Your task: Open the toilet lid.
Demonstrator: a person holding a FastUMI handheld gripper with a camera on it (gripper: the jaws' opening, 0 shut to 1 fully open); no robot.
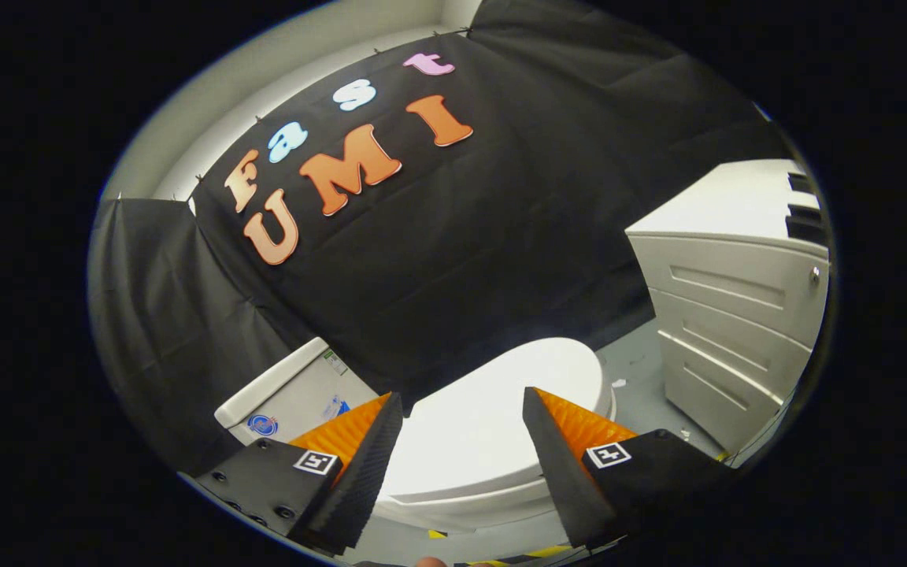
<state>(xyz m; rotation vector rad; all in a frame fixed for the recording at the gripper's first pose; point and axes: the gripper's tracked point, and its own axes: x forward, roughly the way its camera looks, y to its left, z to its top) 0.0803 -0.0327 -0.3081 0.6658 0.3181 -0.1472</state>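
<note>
White toilet lid (493, 409) down, glossy, just beyond my hand-held gripper (461, 409), fingers spread, touching nothing. Tank (288, 394) at left. Bare floor (642, 370) between lid's right edge and white cabinet (737, 315).

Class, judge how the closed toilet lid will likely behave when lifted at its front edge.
The toilet lid looks like one smooth, glossy shell, so it is probably stiff and slippery. Lying flat towards the tank, it likely swings up rather than slides. The tongs hang open above it.
</note>
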